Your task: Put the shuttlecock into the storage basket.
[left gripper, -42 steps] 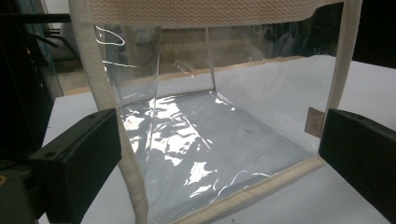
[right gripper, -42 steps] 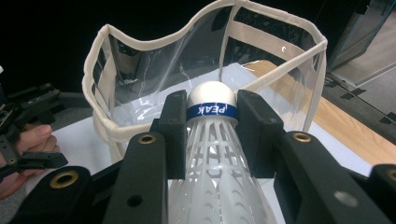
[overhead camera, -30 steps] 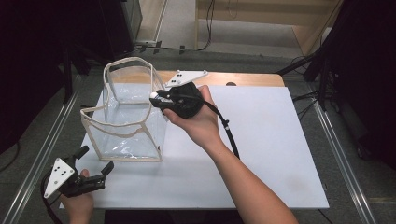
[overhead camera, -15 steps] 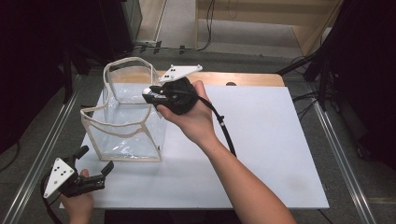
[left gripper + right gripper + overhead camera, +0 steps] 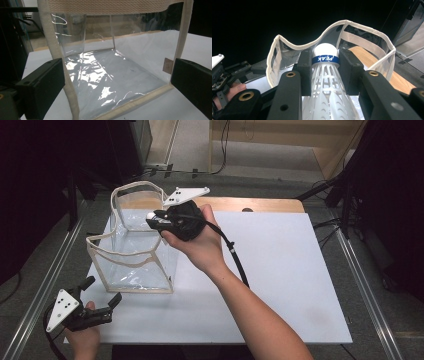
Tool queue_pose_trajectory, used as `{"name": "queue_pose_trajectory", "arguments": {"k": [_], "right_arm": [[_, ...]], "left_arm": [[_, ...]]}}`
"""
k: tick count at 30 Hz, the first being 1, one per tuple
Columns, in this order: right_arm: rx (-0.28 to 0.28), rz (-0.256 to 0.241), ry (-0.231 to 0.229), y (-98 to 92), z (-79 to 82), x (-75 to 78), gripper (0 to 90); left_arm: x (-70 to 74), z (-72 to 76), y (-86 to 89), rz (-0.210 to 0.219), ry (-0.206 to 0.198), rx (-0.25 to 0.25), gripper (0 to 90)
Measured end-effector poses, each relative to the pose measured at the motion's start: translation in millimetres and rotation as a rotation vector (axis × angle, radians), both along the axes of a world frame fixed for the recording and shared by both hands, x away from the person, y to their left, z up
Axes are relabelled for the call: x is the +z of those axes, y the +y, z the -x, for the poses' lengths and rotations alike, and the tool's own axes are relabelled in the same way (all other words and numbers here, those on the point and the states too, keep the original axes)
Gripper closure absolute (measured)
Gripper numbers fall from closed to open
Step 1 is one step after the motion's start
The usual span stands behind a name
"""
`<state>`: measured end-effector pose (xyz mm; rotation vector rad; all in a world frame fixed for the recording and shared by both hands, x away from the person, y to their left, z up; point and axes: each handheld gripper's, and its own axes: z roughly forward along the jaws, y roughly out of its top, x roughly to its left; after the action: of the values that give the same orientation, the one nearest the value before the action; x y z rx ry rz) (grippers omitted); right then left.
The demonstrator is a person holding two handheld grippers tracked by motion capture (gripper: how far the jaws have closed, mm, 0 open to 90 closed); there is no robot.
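The right gripper [image 5: 159,220] is clamping a shuttlecock [image 5: 325,82] above the clear bag's [image 5: 134,251] open top; the left gripper [image 5: 102,292] is resting open near the bag's front corner.

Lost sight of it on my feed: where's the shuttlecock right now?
The shuttlecock is clamped in the right gripper, held at the clear bag's open top, left of table centre.

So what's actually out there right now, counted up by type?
Clear bags with cream trim: 1
White shuttlecocks, clamped in the right gripper: 1
Hand-held grippers, including the open left gripper: 2
White table: 1
Total: 5
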<state>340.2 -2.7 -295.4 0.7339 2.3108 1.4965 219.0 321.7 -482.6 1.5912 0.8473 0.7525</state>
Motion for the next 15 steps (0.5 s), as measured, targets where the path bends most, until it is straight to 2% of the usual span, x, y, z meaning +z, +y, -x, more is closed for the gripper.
{"name": "queue_pose_trajectory", "arguments": {"k": [15], "right_arm": [[0.008,-0.001,-0.018,7.6,-3.4,6.2,63.3]], "left_arm": [[0.1,-0.1,-0.4,-0.003,0.002,-0.001,0.0]]}}
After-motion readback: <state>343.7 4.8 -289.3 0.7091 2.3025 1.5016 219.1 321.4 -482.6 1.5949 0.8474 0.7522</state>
